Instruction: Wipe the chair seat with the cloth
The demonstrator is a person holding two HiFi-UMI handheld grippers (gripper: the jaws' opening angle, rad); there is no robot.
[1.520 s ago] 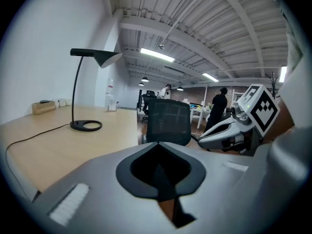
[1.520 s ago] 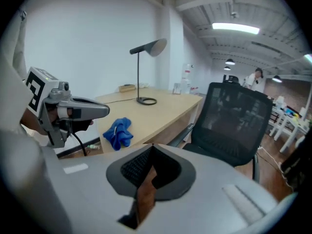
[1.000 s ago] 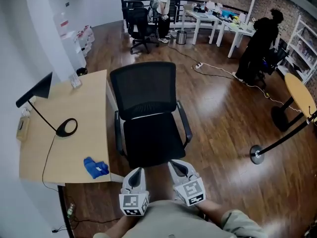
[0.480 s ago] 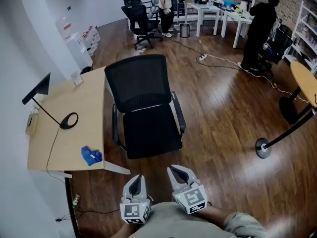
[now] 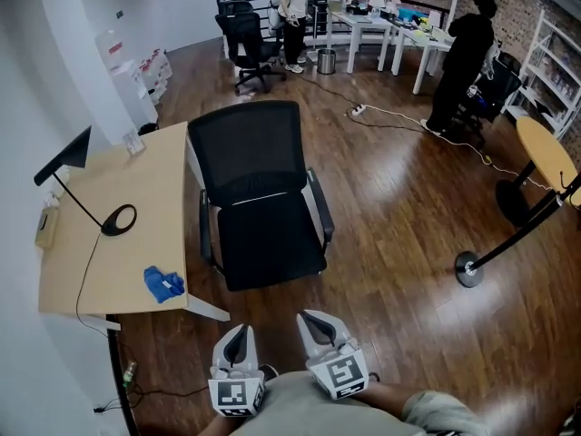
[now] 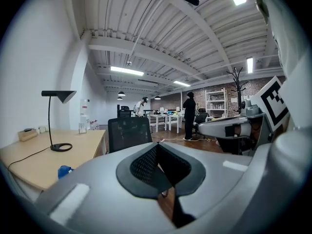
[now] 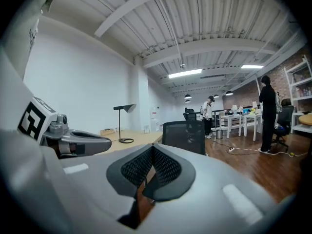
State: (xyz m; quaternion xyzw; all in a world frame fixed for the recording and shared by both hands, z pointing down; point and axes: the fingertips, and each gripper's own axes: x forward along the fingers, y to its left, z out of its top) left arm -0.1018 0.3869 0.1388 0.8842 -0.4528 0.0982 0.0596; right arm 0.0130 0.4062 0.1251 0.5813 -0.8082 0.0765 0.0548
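Head view looks steeply down; gripper views face the chair (image 5: 261,209)

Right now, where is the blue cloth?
In the head view the blue cloth lies on the wooden desk, near the edge closest to you. It is left of the black chair, and the lamp base sits just beyond it.

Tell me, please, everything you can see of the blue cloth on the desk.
The cloth is bright blue and looks soft, like a small cleaning rag. It lies crumpled in a loose heap rather than spread flat, resting on the light wooden desk near its front edge, at the corner closest to the black chair but apart from it. Only the desktop touches it; nothing holds it.
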